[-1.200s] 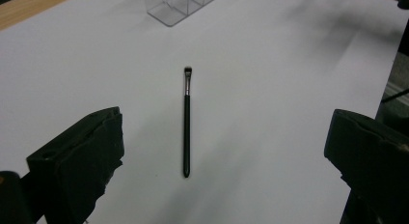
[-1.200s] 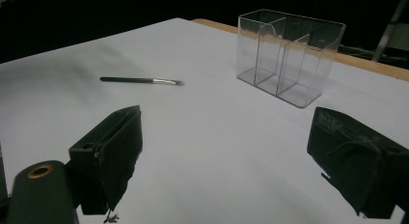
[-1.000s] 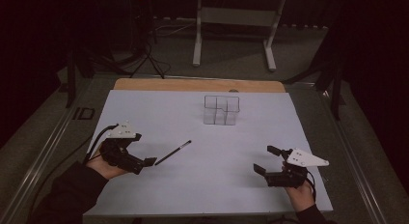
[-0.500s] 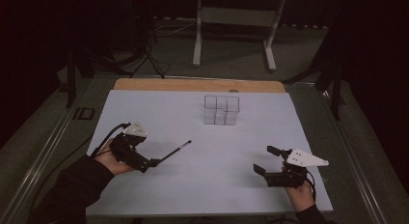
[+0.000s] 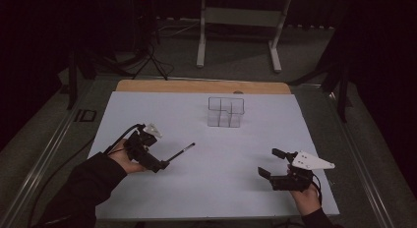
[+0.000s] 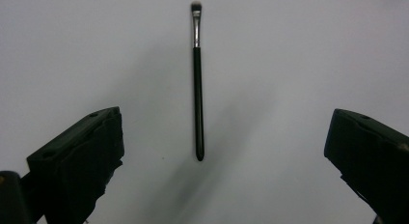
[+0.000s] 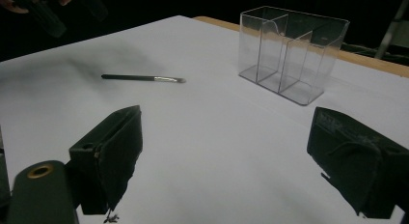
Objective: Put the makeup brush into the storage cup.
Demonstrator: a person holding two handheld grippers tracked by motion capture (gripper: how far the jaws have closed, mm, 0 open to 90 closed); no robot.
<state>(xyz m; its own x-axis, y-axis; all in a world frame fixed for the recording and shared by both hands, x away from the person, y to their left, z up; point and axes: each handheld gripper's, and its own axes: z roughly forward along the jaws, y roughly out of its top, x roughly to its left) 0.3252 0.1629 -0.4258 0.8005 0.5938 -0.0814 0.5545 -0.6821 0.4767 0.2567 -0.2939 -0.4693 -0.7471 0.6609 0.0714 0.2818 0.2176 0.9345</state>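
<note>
A thin black makeup brush [image 5: 181, 152] with a silver ferrule lies flat on the white table sheet [image 5: 221, 193], left of centre. My left gripper [image 5: 156, 157] hovers at the brush's handle end. In the left gripper view its jaws stand wide open, and the brush [image 6: 197, 89] lies ahead between them, untouched. My right gripper [image 5: 269, 162] rests near the front right, open and holding nothing. The right gripper view has the brush [image 7: 143, 78] far off to the left and a clear acrylic organizer [image 7: 289, 52] with several compartments ahead.
The clear organizer [image 5: 225, 111] stands upright at the back middle of the sheet. A wooden strip [image 5: 201, 85] borders the far edge. Beyond the table stand a metal frame [image 5: 236, 41] and tripod legs. A small black item [image 5: 84, 115] lies off the sheet's left side.
My left gripper has moved right and a little forward, closing in on the brush's handle end. The right gripper, the brush and the organizer have stayed put.
</note>
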